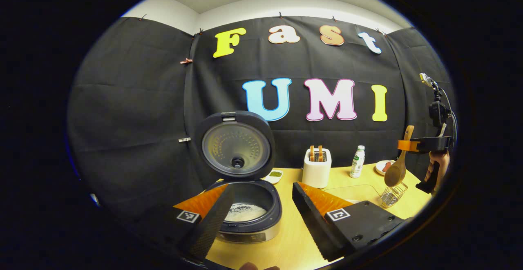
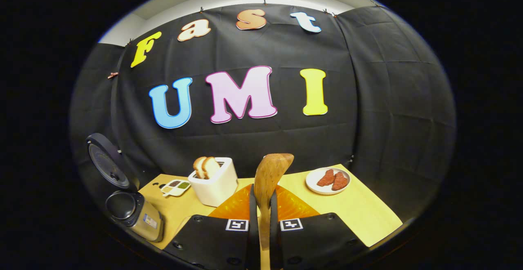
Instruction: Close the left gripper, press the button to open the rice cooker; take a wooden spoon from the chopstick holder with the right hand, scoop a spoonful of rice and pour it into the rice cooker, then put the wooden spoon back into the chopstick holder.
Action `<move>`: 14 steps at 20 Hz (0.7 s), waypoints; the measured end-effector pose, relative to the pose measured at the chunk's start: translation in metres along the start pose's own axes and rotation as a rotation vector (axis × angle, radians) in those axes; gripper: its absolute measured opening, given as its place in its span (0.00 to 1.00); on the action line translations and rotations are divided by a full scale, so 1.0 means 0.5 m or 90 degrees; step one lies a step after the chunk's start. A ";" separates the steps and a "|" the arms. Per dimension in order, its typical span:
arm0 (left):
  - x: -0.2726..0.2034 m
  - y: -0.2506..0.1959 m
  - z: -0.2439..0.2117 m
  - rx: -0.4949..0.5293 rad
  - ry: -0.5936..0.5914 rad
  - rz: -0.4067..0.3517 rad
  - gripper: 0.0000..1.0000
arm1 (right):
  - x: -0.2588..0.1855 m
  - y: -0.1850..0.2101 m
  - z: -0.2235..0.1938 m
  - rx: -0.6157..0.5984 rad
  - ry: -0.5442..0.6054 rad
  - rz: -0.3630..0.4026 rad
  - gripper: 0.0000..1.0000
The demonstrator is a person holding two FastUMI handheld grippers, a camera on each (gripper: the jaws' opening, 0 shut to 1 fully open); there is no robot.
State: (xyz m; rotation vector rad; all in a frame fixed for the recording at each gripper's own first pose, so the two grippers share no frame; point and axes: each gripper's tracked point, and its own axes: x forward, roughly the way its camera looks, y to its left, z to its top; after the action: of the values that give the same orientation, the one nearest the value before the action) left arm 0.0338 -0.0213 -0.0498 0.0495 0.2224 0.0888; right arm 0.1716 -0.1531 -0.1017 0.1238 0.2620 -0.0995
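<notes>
**Cooker open, spoon in right gripper**

I see the rice cooker point(image 1: 245, 204) with its lid point(image 1: 236, 144) up and white rice in the pot. My left gripper point(image 1: 261, 208) has its fingers spread wide, holding nothing, just in front of the cooker. My right gripper point(image 2: 261, 198) is pinched on the wooden spoon point(image 2: 269, 176); in the left gripper view its bowl hangs down over the wire chopstick holder point(image 1: 393, 195). Toaster point(image 2: 214, 180) with bread sits mid-table point(image 2: 367, 208), plate point(image 2: 328, 180) to its right.

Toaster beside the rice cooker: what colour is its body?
White toaster, clearest in the right gripper view.
</notes>
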 end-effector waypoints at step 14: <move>-0.016 -0.071 0.007 0.038 0.003 -0.002 0.97 | 0.062 -0.171 -0.130 -0.001 0.090 -0.085 0.14</move>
State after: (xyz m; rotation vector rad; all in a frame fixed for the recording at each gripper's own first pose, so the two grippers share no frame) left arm 0.0299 -0.0574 -0.0465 0.1078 0.2292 0.0786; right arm 0.1753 -0.2314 -0.1813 0.1121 0.4112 -0.2234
